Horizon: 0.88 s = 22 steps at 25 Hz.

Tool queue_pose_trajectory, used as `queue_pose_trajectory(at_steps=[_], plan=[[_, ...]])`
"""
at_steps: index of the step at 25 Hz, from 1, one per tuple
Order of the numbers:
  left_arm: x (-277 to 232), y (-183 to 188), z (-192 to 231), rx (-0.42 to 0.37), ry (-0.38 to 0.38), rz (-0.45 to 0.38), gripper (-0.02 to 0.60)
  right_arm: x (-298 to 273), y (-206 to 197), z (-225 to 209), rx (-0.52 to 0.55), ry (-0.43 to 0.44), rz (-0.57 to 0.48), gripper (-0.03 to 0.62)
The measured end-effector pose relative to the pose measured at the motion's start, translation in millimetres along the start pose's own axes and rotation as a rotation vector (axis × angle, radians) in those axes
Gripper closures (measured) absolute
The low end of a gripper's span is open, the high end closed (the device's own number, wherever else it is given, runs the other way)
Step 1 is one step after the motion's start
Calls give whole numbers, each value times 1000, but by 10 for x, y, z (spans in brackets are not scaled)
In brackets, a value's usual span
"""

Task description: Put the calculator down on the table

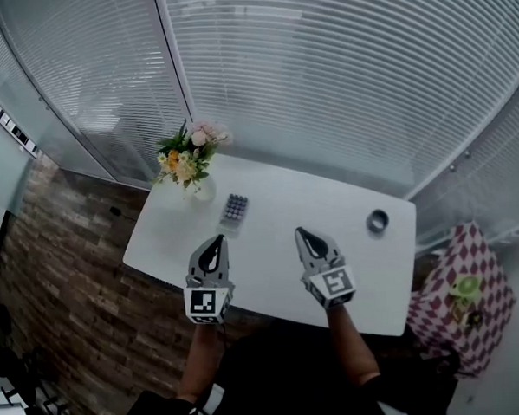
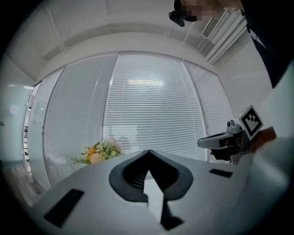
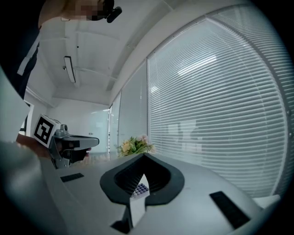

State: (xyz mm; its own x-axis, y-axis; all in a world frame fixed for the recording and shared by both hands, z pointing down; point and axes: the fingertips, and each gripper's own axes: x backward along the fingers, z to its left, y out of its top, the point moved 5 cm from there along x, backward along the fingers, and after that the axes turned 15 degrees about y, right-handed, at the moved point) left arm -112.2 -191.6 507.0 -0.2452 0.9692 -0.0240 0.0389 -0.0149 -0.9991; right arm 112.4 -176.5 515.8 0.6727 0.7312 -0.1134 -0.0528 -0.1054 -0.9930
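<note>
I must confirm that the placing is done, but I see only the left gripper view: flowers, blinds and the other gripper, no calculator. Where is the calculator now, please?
Observer: In the head view the calculator lies flat on the white table, just right of the flower vase, and nothing holds it.
Operator: Thank you. Does the right gripper carry anything?
Observer: No. The right gripper is shut and empty; its own view shows the calculator farther off on the table, past its jaws.
Operator: Is anything else on the table?
Observer: Yes, a small grey ring near the far right corner, perhaps a tape roll.
</note>
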Motion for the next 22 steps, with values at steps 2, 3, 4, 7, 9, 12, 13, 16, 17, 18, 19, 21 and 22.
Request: queue_pose_trajectory(at_steps=[2,3,4,7,9,12,13,16,17,18,19,21,22], plan=[[16,35,5,8,-7,-13,575,0,-14,-3,-6,2,-5,589],[22,51,1,0,-16,-18,575,-4,-20,-9,-6,3,-7,588],[21,52,-1,-17,-26,-18,575,-10,-21,-17,-4,2,-9,589],[15,10,21,-37,-41,2,575,-21,8,-40,14,-13,0,589],[34,8,47,-17,-38,11,575,-18,-20,-49,25,-10,3,588],[41,-103,99,-39,-44,27,575,-2,-33,-80,31,0,6,589],[41,-116,110,-43,-44,32,575,0,-5,-88,31,-5,7,589],[30,-59,127,-23,-42,44,575,-1,35,-106,19,-6,-5,589],[26,-47,130,-7,-45,48,575,5,35,-112,14,-6,-7,589],[22,-42,134,6,-49,51,575,13,38,-117,10,-8,-9,589],[19,-40,142,14,-52,54,575,20,43,-119,7,-10,-11,589],[20,-34,164,20,-55,57,575,28,51,-114,-2,-10,-15,589],[21,-31,177,21,-55,58,575,31,54,-110,-7,-9,-16,589]])
